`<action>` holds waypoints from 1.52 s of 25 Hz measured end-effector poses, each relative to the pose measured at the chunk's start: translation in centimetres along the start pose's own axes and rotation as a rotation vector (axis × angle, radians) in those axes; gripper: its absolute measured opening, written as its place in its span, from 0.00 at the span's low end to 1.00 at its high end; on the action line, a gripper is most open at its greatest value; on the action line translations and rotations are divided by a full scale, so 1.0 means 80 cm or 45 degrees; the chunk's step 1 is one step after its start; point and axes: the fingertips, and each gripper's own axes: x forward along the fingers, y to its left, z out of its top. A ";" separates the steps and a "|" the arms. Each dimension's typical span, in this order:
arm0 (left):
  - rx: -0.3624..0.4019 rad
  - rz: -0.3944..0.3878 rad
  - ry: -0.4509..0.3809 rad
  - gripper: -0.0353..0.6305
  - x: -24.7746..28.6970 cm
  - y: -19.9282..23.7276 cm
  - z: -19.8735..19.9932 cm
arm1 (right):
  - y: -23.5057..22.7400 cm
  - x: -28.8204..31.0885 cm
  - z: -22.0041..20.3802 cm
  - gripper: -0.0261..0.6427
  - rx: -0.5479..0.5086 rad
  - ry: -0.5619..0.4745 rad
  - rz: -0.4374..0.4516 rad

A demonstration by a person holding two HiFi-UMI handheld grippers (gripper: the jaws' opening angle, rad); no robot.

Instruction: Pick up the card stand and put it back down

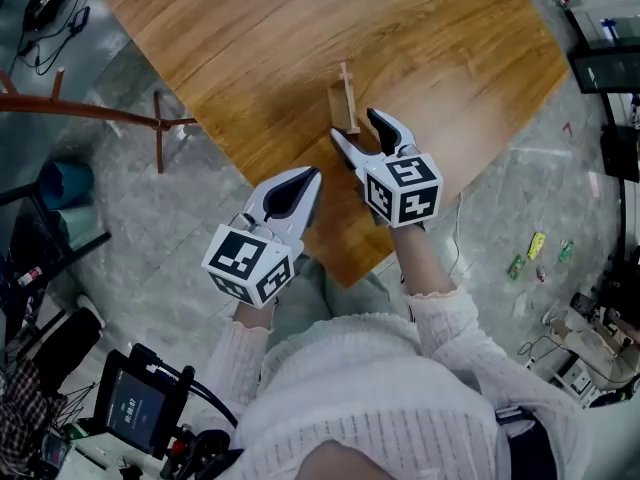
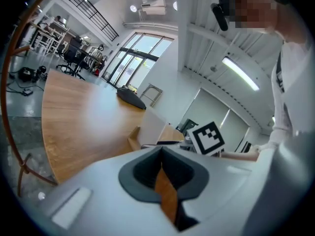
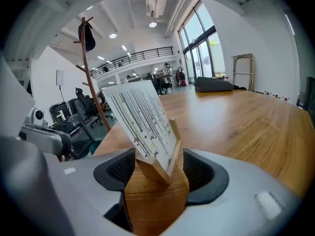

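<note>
item: stand (image 1: 345, 98), wooden, slotted, carrying a printed card (image 3: 140, 117) that leans back in the slot. location: on the table (image 1: 250, 28), base flat on the wood, near the edge closest to the person.

right gripper (image 1: 354, 124): released. jaws apart, one on each side of the stand's base, with a gap showing on both sides; the pads press on nothing. it sits low and straddles the base rather than the card, likely because the block is the firm part and the card would slip or bend.

left gripper (image 1: 305, 178): clenched on nothing, jaws together with only a sliver of table visible between them. it hangs over the table edge, apart from the stand, seemingly parked out of the way.

status, judged: the stand is down and free; whether this is before a pickup or after the set-down cannot be told.
</note>
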 end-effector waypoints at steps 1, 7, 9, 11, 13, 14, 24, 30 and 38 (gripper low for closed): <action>-0.008 -0.008 0.005 0.06 0.002 0.003 -0.002 | 0.001 0.008 0.000 0.48 -0.003 0.007 -0.008; -0.058 -0.052 0.024 0.06 0.017 0.022 -0.013 | -0.006 0.051 -0.005 0.51 -0.046 0.061 -0.065; -0.082 -0.061 0.027 0.06 0.019 0.022 -0.016 | -0.012 0.055 -0.006 0.51 -0.072 0.087 -0.089; -0.095 -0.061 0.023 0.06 0.018 0.022 -0.018 | -0.017 0.056 -0.005 0.51 -0.100 0.101 -0.109; -0.097 -0.058 0.019 0.06 0.015 0.028 -0.017 | -0.016 0.061 -0.005 0.51 -0.110 0.108 -0.120; -0.099 -0.058 0.018 0.06 0.014 0.030 -0.017 | -0.015 0.063 -0.005 0.51 -0.109 0.111 -0.124; -0.103 -0.067 0.018 0.06 0.036 0.007 -0.017 | -0.034 0.052 -0.017 0.47 -0.141 0.170 -0.178; -0.107 -0.065 0.020 0.06 0.036 0.010 -0.015 | -0.030 0.056 -0.015 0.43 -0.153 0.179 -0.146; -0.108 -0.043 0.035 0.06 0.036 0.015 -0.017 | -0.019 0.058 -0.013 0.35 -0.238 0.189 -0.093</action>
